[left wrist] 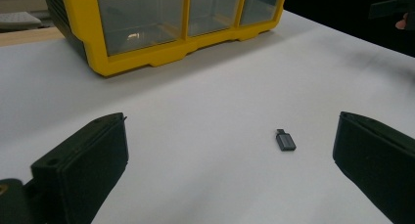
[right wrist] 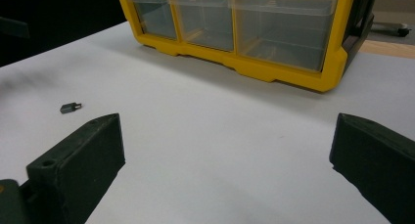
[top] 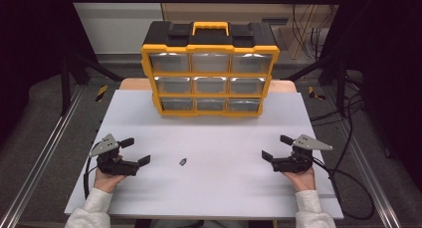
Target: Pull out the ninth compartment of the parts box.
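Two tongs rest low over the white tabletop point(top: 209, 188), the left tongs point(top: 135, 151) and the right tongs point(top: 274, 147) both spread wide with nothing between their jaws. Between them, nearer the left tongs, a small dark adapter point(top: 183, 162) lies flat on the bare surface, apart from both. Farther back stands a yellow and black drawer organizer point(top: 210, 71) with clear drawers, well apart from the adapter.
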The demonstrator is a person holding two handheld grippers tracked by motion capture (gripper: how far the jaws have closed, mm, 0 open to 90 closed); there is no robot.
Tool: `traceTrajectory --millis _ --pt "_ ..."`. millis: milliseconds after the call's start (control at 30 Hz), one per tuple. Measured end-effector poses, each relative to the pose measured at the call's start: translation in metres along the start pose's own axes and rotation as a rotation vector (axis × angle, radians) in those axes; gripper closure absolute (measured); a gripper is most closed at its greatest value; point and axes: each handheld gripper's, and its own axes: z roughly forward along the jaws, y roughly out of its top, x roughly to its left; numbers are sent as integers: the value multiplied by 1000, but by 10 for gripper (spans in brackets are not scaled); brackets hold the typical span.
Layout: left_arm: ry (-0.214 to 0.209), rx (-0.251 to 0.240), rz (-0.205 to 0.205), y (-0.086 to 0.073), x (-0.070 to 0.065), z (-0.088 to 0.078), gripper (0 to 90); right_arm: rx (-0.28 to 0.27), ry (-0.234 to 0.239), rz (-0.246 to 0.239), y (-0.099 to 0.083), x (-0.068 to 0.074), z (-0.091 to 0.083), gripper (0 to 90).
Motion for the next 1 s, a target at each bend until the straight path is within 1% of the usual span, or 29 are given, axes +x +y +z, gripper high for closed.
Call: traceTrajectory --millis 67,267,333,533,633,667,967,1000 --pt "1 0 -1 0 0 0 0 -2 1 -7 0 0 0 4" --pt "3 2 -2 -2 1 0 0 -13 1 -8 2 1 -3 4" --pt "3 5 -2 -2 1 0 0 -19 0 -19 4 1 -4 4" --pt "3 12 -1 -3 1 0 0 -16 6 -26 6 3 -3 4" --pt "1 11 -5 -3 2 1 0 -10 5 -36 8 5 -1 4" --pt "2 13 -3 -3 2 1 0 -10 6 -47 10 7 0 4" --pt "1 14 -6 -3 2 2 0 -9 3 -74 16 12 4 4" --pt "1 14 -7 -3 2 2 0 -3 0 -85 18 14 5 4"
